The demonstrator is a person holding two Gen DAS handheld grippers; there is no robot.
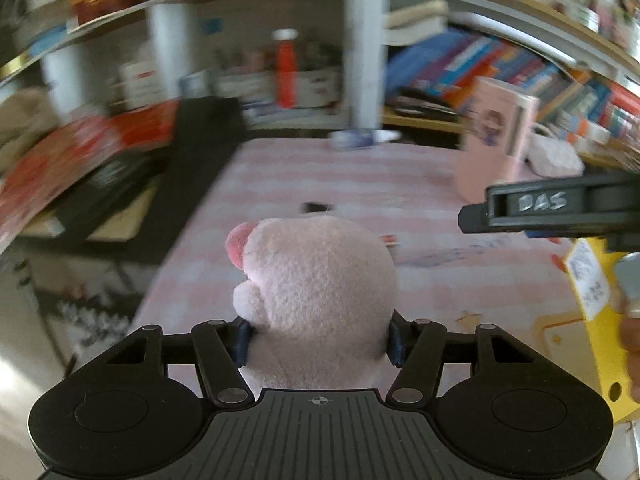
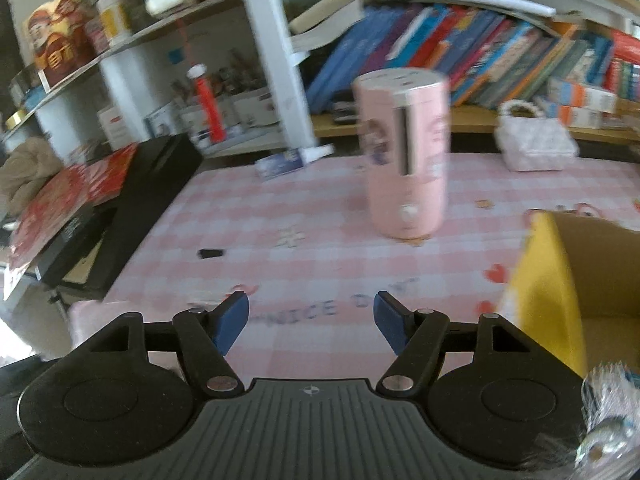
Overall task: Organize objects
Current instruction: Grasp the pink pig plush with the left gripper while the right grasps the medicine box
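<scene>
From the left wrist view, the left tool [image 1: 318,340] is clenched on a pale pink plush toy [image 1: 320,300], its blue pads pressing into the toy's sides low down. The toy fills the centre of the view, with a darker pink rounded patch at its upper left and a small fluffy nub on its left side, and it is held above the bench [image 1: 360,168], which is covered with a pink-and-white checked cloth. At the right edge, the right tool [image 1: 472,218] reaches in from the side as a black bar marked with handwritten letters; just below it stands a yellow box [image 1: 596,320]. Further back on the bench stands a pink cylindrical container [image 1: 496,140], upright, with a white quilted bag [image 1: 554,156] just beside it to the right. A small black item [image 1: 316,207] lies on the cloth beyond the toy.

From the right wrist view, the right tool [image 2: 311,318] is released, its two blue pads spread apart with nothing between them, hovering over the cloth where printed letters show. The pink cylindrical container [image 2: 404,156] stands upright ahead, well apart from the pads. The yellow box [image 2: 548,288] sits at the right, open at the top with a brown cardboard interior. The white quilted bag [image 2: 534,148] rests near the bench's far edge, in front of a shelf of books [image 2: 480,52]. The small black item [image 2: 210,254] lies to the left on the cloth.
</scene>
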